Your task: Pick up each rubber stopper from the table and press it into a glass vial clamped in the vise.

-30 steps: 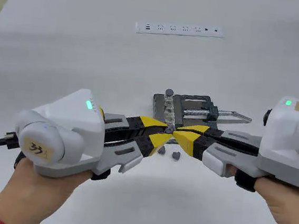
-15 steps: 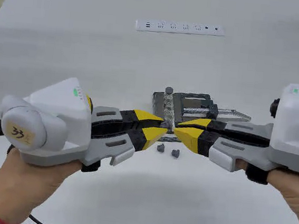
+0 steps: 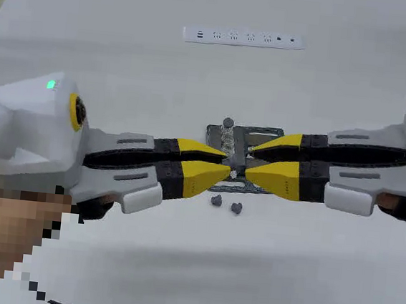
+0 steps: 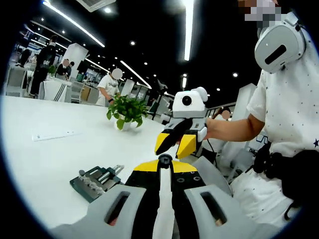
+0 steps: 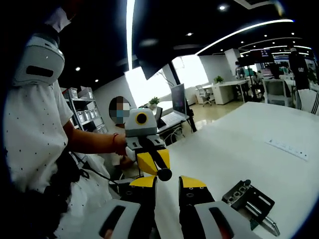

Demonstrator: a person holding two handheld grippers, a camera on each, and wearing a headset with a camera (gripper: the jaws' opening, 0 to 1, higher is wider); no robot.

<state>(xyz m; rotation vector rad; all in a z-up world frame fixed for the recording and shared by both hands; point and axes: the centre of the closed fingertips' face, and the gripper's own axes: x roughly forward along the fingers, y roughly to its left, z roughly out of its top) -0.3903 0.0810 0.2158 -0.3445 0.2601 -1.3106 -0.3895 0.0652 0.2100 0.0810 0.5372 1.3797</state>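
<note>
Both tools have risen from their downward tilt and now lie level, tip to tip, with the hands drawn wider apart (the headset has shifted too, so part of the change is the camera's). The left tool [image 3: 226, 164] is narrow, its jaws pinching a dark rubber stopper [image 4: 164, 160] at the very tips. The right tool [image 3: 248, 163] faces it with its jaws standing a little apart and nothing between them.

In the head view the tips meet over the near side of the vise [image 3: 265, 142]. The vise sits about midway between the near edge of the surface [image 3: 123, 80] and the power strip [image 3: 243, 37], which lies toward the far edge. The glass vials [image 3: 227, 138] stand in a row at the vise's left end, and the farthest carries a seated stopper [image 3: 229, 123]. A loose stopper [image 3: 216, 200] and its neighbour [image 3: 236, 208] lie on the surface just nearer than the vise.

The coming move seems to turn on one relation. The vials stand mouths up, below and slightly beyond the held stopper, while the left tool that carries it lies level. The press will probably need that tool tipped downward, or a hand-over to the waiting right tool. Which way the stopper's own axis points in the grip is too small to tell.
</note>
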